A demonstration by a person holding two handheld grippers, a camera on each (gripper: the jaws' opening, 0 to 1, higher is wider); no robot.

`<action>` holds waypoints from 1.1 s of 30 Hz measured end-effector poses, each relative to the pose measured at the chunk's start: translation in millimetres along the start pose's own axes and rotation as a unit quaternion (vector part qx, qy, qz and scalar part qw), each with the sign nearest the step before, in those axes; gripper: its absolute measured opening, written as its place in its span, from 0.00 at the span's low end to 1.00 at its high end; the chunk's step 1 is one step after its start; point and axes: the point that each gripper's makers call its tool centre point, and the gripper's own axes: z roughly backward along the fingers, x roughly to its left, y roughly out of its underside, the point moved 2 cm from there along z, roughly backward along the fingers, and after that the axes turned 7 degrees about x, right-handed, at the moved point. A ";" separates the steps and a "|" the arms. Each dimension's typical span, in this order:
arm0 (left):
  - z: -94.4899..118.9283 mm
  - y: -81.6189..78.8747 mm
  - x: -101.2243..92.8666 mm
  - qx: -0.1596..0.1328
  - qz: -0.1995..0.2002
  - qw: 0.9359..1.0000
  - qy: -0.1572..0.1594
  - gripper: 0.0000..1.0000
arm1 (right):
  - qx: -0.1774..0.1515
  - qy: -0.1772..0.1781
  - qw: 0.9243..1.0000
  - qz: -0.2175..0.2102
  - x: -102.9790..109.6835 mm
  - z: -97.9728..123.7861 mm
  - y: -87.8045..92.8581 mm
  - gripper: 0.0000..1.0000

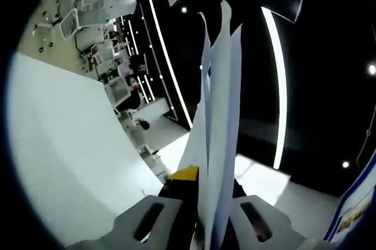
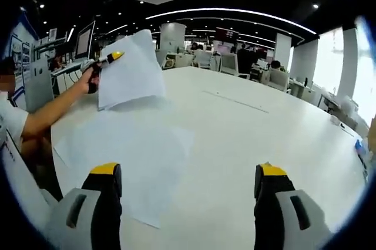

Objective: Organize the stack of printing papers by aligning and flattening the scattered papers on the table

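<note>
In the left gripper view a thin sheaf of white printing papers stands edge-on between my left gripper's jaws, which are shut on it. The right gripper view shows that same gripper held up at the left by a person's hand, with the lifted papers fanned above the table. More white sheets lie loosely overlapped on the white table, just ahead of my right gripper. The right gripper is open, and nothing sits between its yellow-tipped fingers.
A person's forearm reaches in from the left edge. Office desks, chairs and monitors stand beyond the table's far edge. A small blue object lies near the table's right edge.
</note>
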 end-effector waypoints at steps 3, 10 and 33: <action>0.7 0.8 -0.6 0.000 0.000 1.000 0.000 0.06 | -0.001 0.002 1.000 -0.004 -1.0 0.0 -2.5 0.89; 1.2 -0.1 0.4 -0.001 0.000 1.000 -0.002 0.06 | 0.001 0.003 1.000 -0.004 -2.6 -0.9 -5.5 0.88; 1.7 0.2 -0.2 -0.001 -0.004 1.000 -0.003 0.06 | 0.020 -0.025 0.999 0.013 11.1 -25.6 -2.8 0.87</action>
